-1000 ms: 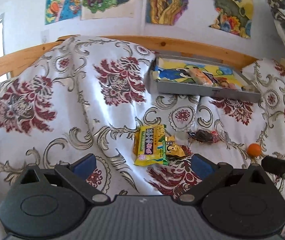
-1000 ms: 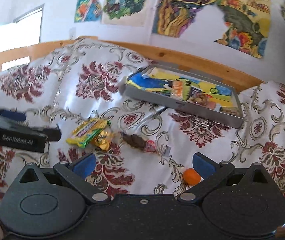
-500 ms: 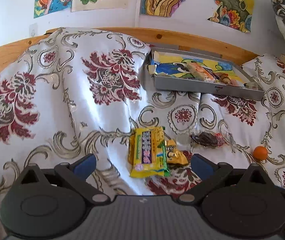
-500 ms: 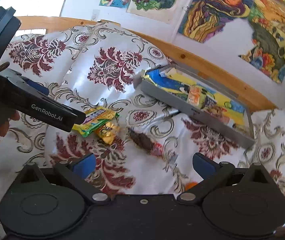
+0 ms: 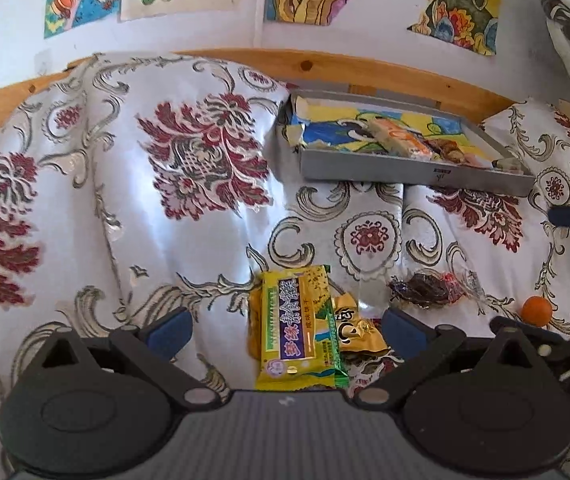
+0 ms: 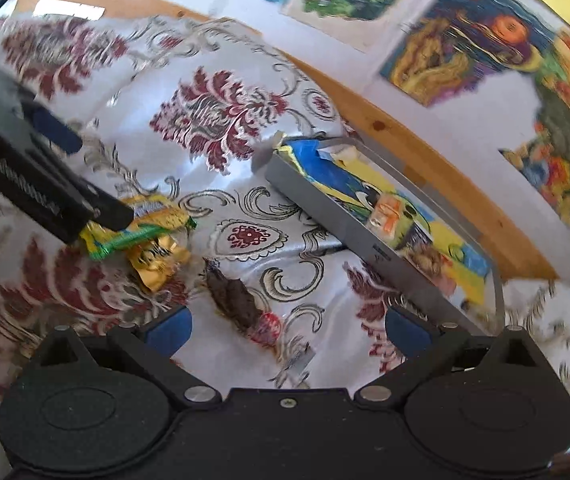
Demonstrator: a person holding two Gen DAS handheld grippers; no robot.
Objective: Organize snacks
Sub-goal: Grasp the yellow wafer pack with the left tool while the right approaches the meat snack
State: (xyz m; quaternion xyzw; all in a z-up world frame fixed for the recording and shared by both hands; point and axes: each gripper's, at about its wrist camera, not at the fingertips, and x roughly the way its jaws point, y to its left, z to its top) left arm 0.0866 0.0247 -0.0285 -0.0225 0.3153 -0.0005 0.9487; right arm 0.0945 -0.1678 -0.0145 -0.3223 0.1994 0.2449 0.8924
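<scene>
A yellow-green snack packet (image 5: 297, 328) lies on the flowered cloth between the open fingers of my left gripper (image 5: 285, 328). A small gold packet (image 5: 355, 328) touches its right side. A dark wrapped snack (image 5: 425, 290) lies further right, and in the right wrist view that dark snack (image 6: 237, 300) sits between the open fingers of my right gripper (image 6: 287, 328). The same view shows the yellow-green packet (image 6: 141, 228) and gold packet (image 6: 157, 260) under a left gripper finger (image 6: 37, 176). A grey tray (image 5: 405, 170) at the back holds an orange packet (image 5: 401, 140) and other snacks.
A small orange ball (image 5: 537, 310) rests on the cloth at the right. A wooden rail (image 5: 365, 68) runs behind the tray, with posters on the wall above. The cloth bulges into a mound (image 5: 145, 160) at the left. The tray's grey wall (image 6: 325, 212) faces my right gripper.
My left gripper has moved in, so the yellow-green packet now lies between its fingers. My right gripper has swung forward and left to the dark snack, and the orange ball has left its view.
</scene>
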